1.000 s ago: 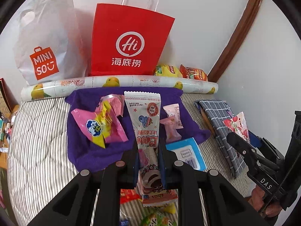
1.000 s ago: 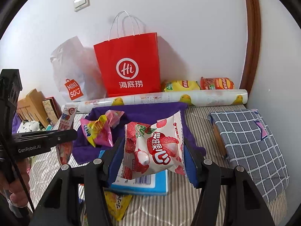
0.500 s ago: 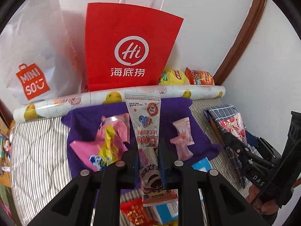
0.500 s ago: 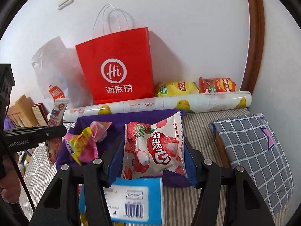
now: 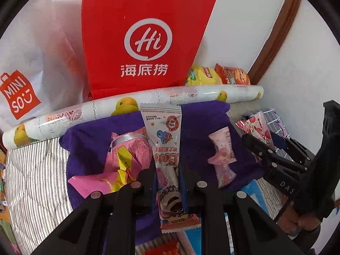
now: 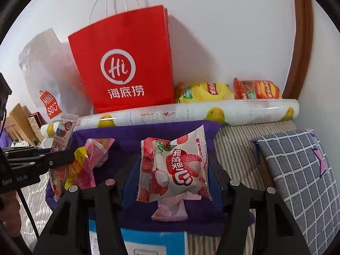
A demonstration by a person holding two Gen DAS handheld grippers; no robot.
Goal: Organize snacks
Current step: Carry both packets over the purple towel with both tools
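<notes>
Left wrist view: left gripper (image 5: pixel 166 165) clamped narrow on a long white snack stick (image 5: pixel 164 146) over the purple cloth (image 5: pixel 199 127); right wrist view: right gripper (image 6: pixel 172 170) gripping a lychee candy packet (image 6: pixel 176 167) above that cloth's far right part.

red paper bag (image 5: pixel 136 42), checked cushion (image 6: pixel 301 176)

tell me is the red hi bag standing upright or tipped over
Upright: the red paper bag stands on its base against the wall, handles up, behind the patterned roll.
</notes>
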